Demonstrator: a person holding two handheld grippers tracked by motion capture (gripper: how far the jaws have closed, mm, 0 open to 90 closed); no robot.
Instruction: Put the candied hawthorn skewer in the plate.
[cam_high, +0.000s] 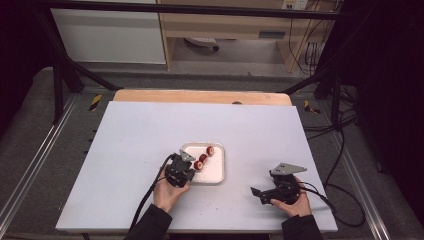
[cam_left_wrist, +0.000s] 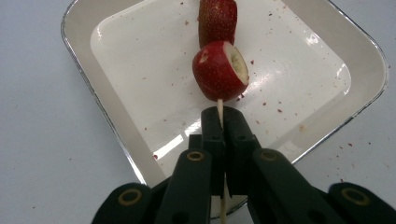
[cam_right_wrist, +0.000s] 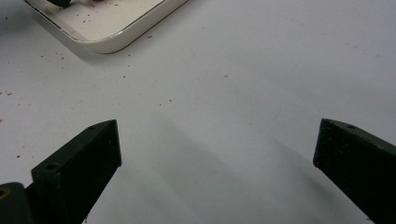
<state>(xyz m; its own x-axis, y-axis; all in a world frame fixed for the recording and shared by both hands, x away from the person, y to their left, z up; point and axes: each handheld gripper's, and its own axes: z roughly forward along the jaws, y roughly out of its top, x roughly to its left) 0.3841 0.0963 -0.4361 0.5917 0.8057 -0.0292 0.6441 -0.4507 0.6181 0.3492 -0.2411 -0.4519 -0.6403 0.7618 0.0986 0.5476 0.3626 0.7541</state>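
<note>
While clamped on the thin pale wooden skewer (cam_left_wrist: 220, 109) carrying red strawberry pieces (cam_left_wrist: 220, 71) over the white square-cornered tray (cam_left_wrist: 112, 109), left tool (cam_left_wrist: 223, 122) near set-down, release pending; right tool (cam_right_wrist: 217, 149) gaping wide, idle above the white table (cam_right_wrist: 261, 70).

A white tabletop (cam_high: 150, 150) stands on grey floor (cam_high: 30, 125) before a wooden shelf unit (cam_high: 225, 25).

Top strawberry (cam_left_wrist: 217, 21) & tray (cam_left_wrist: 84, 60) cut off by frame edge.
</note>
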